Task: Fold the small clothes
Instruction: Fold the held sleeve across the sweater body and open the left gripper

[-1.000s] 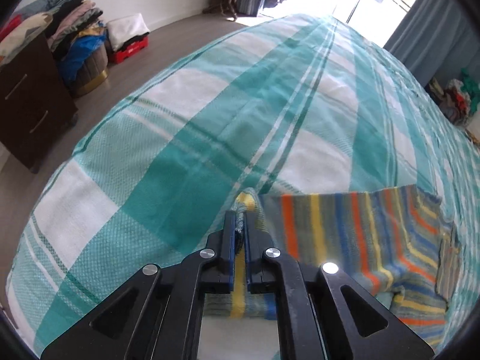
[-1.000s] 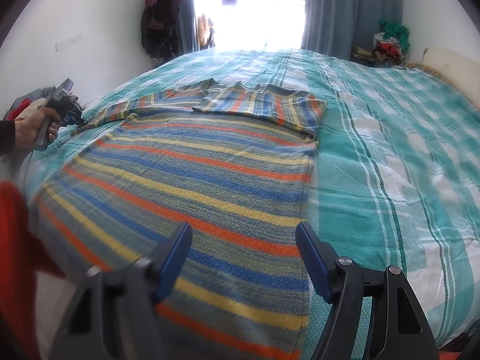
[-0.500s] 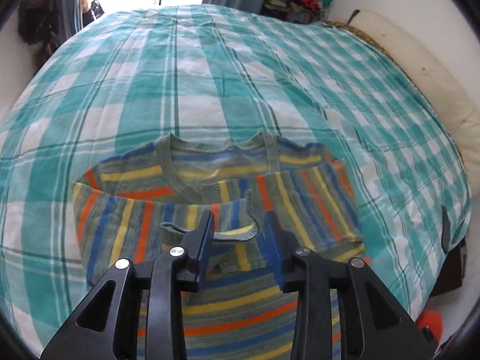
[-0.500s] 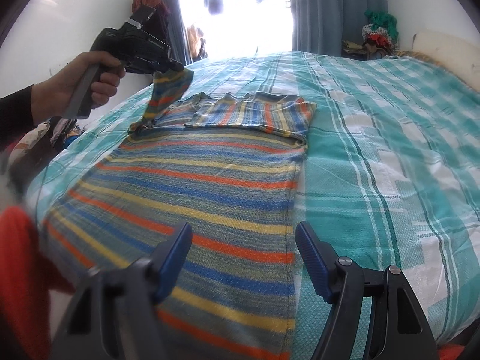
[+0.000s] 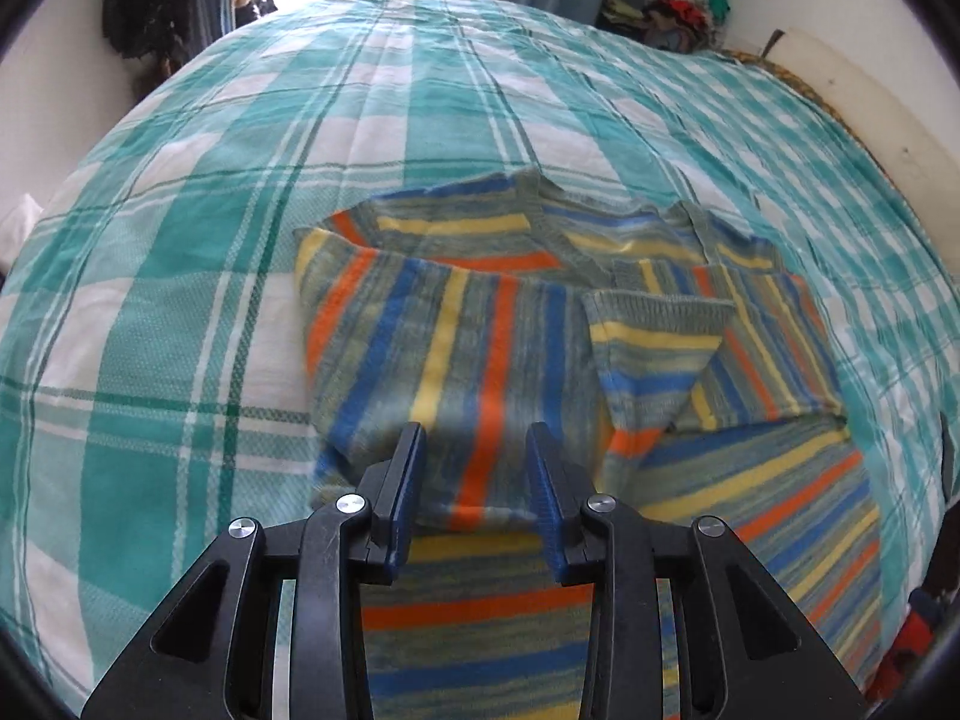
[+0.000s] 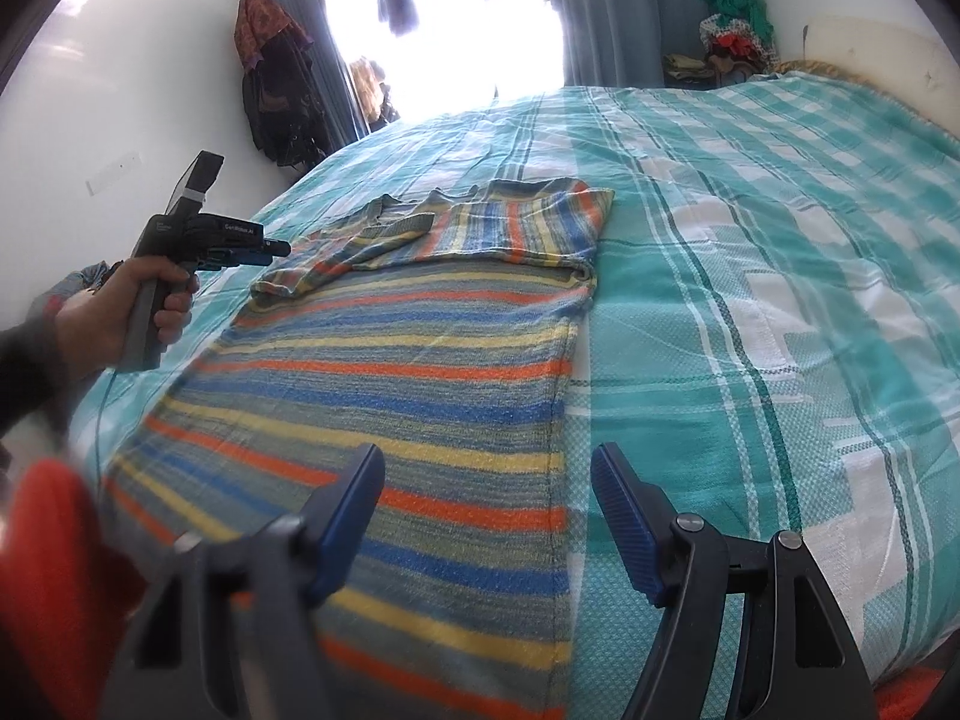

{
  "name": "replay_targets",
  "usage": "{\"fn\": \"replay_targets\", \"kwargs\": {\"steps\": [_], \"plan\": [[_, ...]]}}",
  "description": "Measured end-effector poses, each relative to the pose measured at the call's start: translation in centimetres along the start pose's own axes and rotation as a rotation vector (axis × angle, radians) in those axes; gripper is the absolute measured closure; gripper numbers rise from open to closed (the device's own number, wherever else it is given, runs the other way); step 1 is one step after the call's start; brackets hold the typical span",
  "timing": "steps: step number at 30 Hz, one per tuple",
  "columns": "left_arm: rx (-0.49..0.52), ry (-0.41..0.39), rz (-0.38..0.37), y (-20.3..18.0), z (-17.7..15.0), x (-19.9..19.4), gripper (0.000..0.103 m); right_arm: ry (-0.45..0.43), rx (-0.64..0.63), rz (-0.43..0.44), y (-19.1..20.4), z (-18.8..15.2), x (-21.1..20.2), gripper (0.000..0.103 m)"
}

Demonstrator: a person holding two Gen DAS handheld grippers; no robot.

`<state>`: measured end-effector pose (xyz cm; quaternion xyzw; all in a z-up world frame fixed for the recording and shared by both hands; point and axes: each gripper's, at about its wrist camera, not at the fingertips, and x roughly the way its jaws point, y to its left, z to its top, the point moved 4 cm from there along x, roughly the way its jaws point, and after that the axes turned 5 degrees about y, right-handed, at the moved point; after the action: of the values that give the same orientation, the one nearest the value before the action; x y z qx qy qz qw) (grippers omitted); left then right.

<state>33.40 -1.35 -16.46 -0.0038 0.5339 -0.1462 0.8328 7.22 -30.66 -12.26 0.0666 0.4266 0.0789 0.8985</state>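
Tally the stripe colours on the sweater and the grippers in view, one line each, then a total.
Striped sweater stripe colours (orange, blue, yellow, grey-green): 4
Grippers (left gripper, right gripper): 2
Total: 6

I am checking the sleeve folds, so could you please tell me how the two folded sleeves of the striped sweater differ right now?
The left sleeve lies loosely and at a slant, its cuff overlapping the right sleeve. The right sleeve lies flatter and squarer, its outer fold level with the sweater's side edge. The left sleeve looks rumpled; the right sleeve looks smooth. Both are folded inward over the chest of the sweater.
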Motion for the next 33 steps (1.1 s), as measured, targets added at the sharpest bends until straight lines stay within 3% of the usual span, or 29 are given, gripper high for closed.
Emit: {"fn": "replay_targets", "kwargs": {"steps": [2,3,5,10,13,16,18,21,24,26,28,30,33], "plan": [[0.076,0.048,0.006,-1.2,-2.2,1.1,0.069,0.015,-0.006,0.0,0.2,-0.2,-0.2,0.032],[0.108,0.024,0.018,-1.4,-3.0,0.7,0.069,0.02,-0.012,-0.004,0.4,-0.2,-0.3,0.032],[0.108,0.034,-0.027,-1.3,-3.9,-0.4,0.069,0.019,-0.031,-0.017,0.7,-0.4,-0.5,0.032],[0.111,-0.052,-0.114,-2.0,-1.9,-4.3,0.061,0.024,-0.026,-0.028,0.9,-0.7,0.2,0.032],[0.075,-0.035,-0.179,-3.2,0.9,-3.3,0.06,0.026,-0.034,-0.023,1.3,-0.5,0.6,0.032],[-0.043,0.064,-0.304,-3.6,2.1,0.7,0.055,0.017,-0.059,-0.021,1.9,-0.6,0.5,0.032],[-0.062,0.049,-0.346,-4.8,2.0,1.2,0.055,0.014,-0.078,-0.024,2.2,-0.7,0.3,0.032],[0.145,0.001,-0.451,-10.0,0.4,-1.4,0.055,0.011,-0.092,-0.025,2.3,-1.0,0.0,0.032],[0.411,0.083,-0.479,-15.2,-3.0,-2.9,0.053,0.012,-0.081,-0.025,1.8,-1.1,0.0,0.032],[0.479,0.115,-0.463,-16.1,-4.4,-3.3,0.053,0.006,-0.056,-0.019,1.3,-0.8,0.0,0.032],[0.429,0.11,-0.468,-14.9,-4.2,-3.7,0.053,-0.008,-0.028,-0.012,0.7,-0.4,-0.2,0.032],[0.313,0.062,-0.458,-12.3,-2.9,-4.1,0.051,-0.019,-0.013,-0.013,0.4,-0.3,-0.5,0.032],[0.11,-0.017,-0.368,-7.4,-0.1,-3.8,0.047,-0.017,-0.004,-0.017,0.1,-0.3,-0.6,0.032]]}}
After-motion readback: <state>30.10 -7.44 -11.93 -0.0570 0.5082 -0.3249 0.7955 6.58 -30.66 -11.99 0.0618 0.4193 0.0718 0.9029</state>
